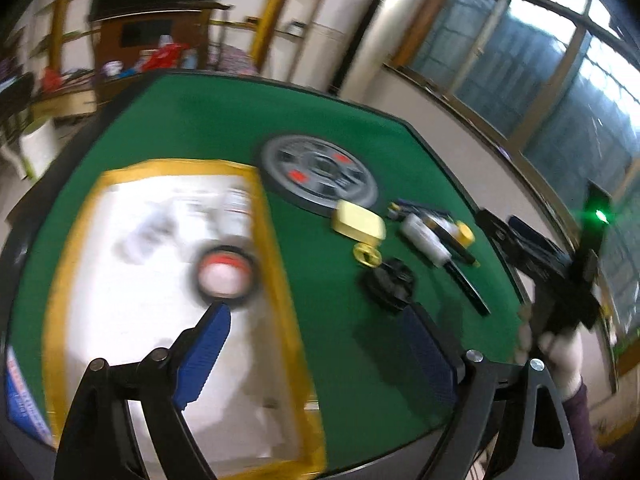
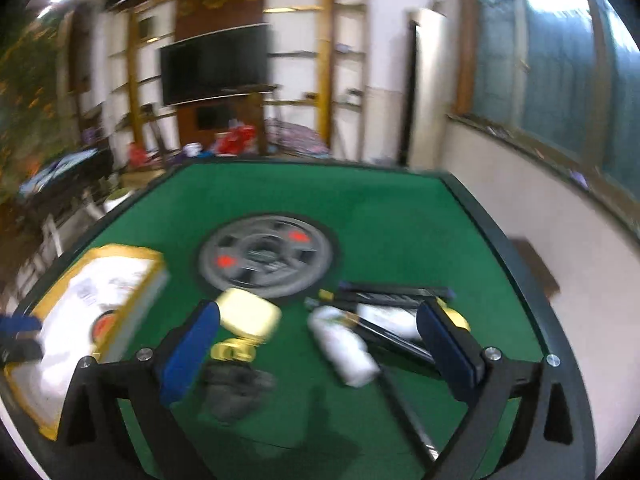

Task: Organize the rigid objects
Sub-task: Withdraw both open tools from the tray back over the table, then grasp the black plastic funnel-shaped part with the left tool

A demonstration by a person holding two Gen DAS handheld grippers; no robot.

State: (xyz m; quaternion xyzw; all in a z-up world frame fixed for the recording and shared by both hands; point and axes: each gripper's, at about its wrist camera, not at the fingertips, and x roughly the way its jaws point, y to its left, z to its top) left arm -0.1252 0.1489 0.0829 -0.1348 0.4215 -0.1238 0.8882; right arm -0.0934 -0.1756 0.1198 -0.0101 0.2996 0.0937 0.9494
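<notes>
A white box with a yellow rim (image 1: pixel 160 280) lies on the green table (image 1: pixel 224 120); a round black-rimmed red-and-white object (image 1: pixel 226 276) sits in it. My left gripper (image 1: pixel 316 316) is open and empty above the box's right edge. Loose items lie to the right: a pale yellow block (image 1: pixel 358 222), a yellow ring (image 1: pixel 367 257), a black round part (image 1: pixel 390 284), a white bottle (image 1: pixel 426 236) and black stick-like tools (image 1: pixel 468 280). My right gripper (image 2: pixel 320 316) is open and empty above the yellow block (image 2: pixel 250 314) and the white bottle (image 2: pixel 344 348). The box (image 2: pixel 92 308) is at its left.
A grey wheel-shaped disc with red marks (image 1: pixel 320 172) is set in the table's middle, also in the right wrist view (image 2: pixel 266 256). The table's dark raised rim (image 2: pixel 500 240) runs along the right. Walls, windows, a TV and shelves stand behind.
</notes>
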